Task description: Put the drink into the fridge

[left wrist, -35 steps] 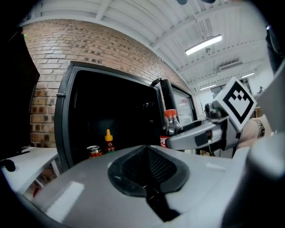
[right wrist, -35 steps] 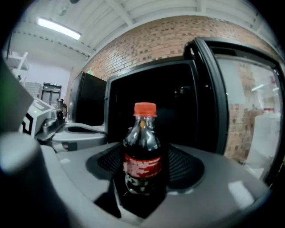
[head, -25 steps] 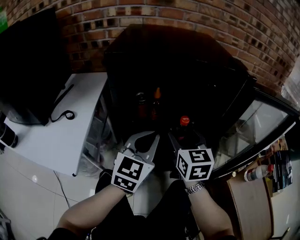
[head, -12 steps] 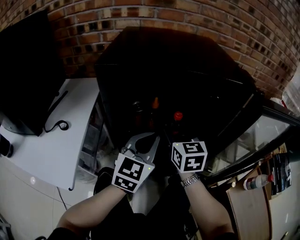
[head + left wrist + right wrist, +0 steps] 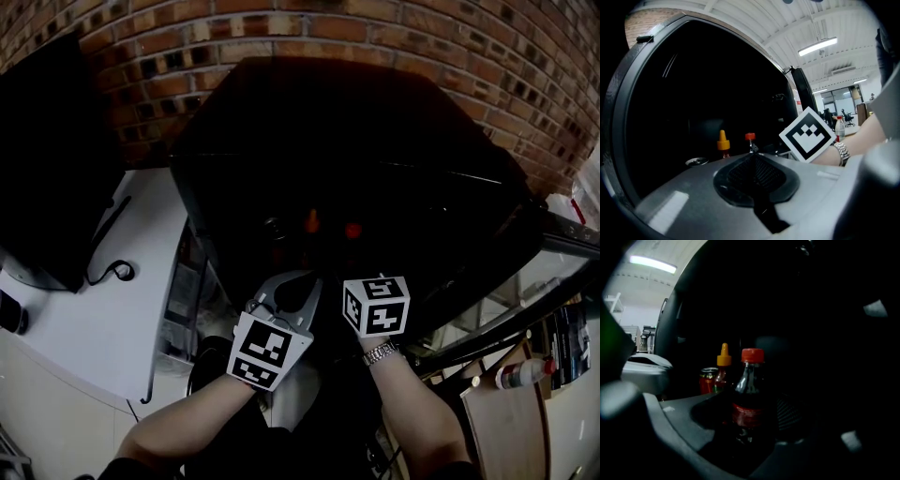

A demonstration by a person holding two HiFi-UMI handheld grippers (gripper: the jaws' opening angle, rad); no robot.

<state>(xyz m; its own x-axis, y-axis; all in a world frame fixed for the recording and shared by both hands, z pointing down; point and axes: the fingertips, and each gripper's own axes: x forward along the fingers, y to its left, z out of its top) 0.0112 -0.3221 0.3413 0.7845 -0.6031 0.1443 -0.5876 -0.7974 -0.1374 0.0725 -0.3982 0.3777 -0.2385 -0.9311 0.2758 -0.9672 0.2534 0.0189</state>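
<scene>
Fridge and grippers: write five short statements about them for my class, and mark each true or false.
1. The right gripper holds a red-capped cola bottle. True.
2. The left gripper holds a can. False: its jaws are together on nothing, and the can stands inside the fridge.
3. The fridge's door is shut. False: it stands open, swung out to the right.
4. A yellow-capped bottle stands inside the fridge, beside the can. True.
5. The wall behind the fridge is brick. True.
</scene>
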